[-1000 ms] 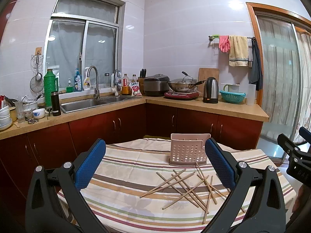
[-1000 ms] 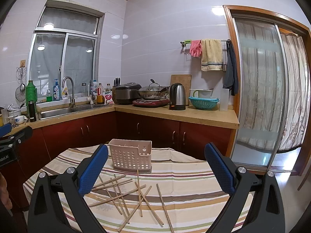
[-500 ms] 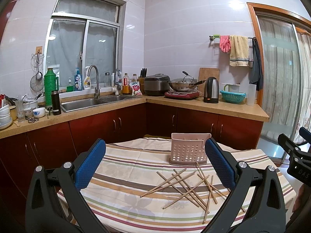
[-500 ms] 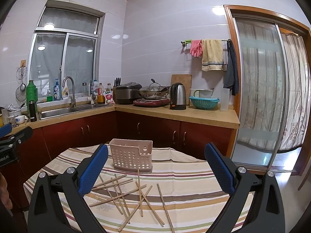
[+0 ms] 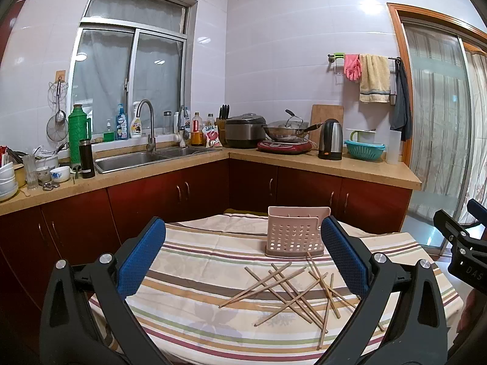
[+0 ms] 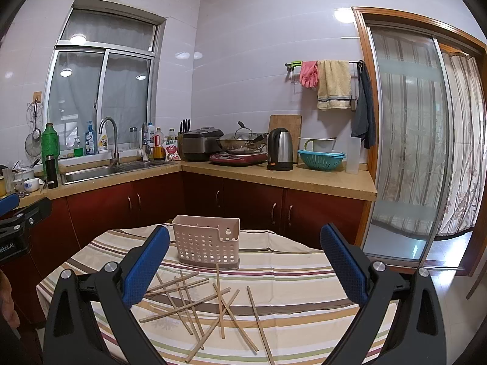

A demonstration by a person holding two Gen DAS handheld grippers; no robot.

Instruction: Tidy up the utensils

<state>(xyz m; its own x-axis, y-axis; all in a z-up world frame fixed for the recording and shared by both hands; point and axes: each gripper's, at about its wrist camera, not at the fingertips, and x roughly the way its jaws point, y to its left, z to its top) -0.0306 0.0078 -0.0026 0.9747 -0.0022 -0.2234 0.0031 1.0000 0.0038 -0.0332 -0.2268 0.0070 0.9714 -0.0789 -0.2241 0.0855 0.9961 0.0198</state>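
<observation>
Both grippers hover wide open and empty, left gripper [image 5: 243, 261] and right gripper [image 6: 245, 269]. Chopsticks [image 6: 197, 301] lie scattered just in front of the pink holder [image 6: 207, 243] on the striped tablecloth [image 6: 289, 289].

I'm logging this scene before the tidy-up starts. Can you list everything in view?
chopsticks: about ten, pale wood, scattered crossing on the tablecloth
utensil holder: one, beige, perforated, upright behind the chopsticks
tablecloth: one, striped, covering the table
kettle: one, steel and black, on the counter
colander: one, teal, right of the kettle
wok: one, metal, on a red cooker
sink: one, steel, under the window
left claw: open, above the table
right claw: open, above the table
</observation>
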